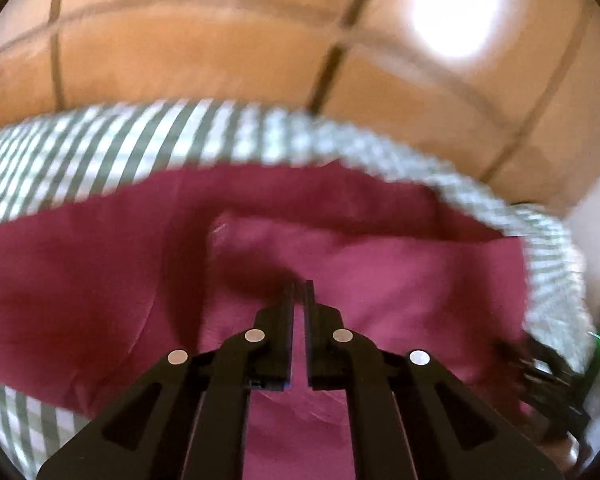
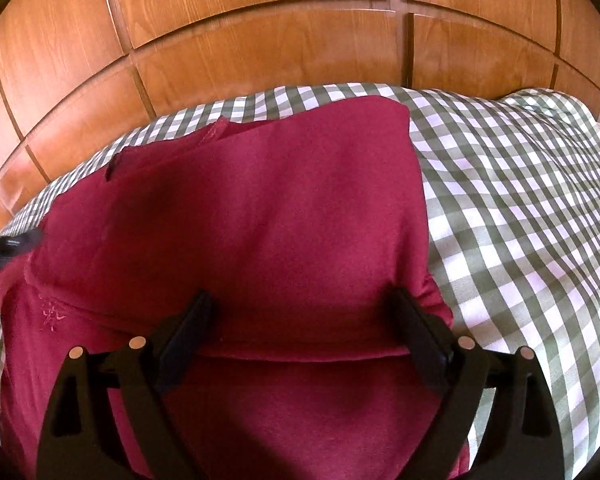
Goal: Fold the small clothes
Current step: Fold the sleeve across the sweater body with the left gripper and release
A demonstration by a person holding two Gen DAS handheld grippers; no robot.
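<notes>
A dark red garment (image 2: 236, 216) lies partly folded on a green-and-white checked bedcover (image 2: 520, 208), with wooden wardrobe doors (image 2: 260, 48) behind. The left gripper (image 1: 300, 286) is pinched closed over the cloth; the right gripper (image 2: 300, 300) stands wide apart above a folded edge, holding nothing.

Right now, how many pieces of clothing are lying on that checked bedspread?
1. A dark red garment lies partly folded on the checked bedspread, under the open right gripper and the shut left gripper. Anything beneath it would be hidden.
</notes>
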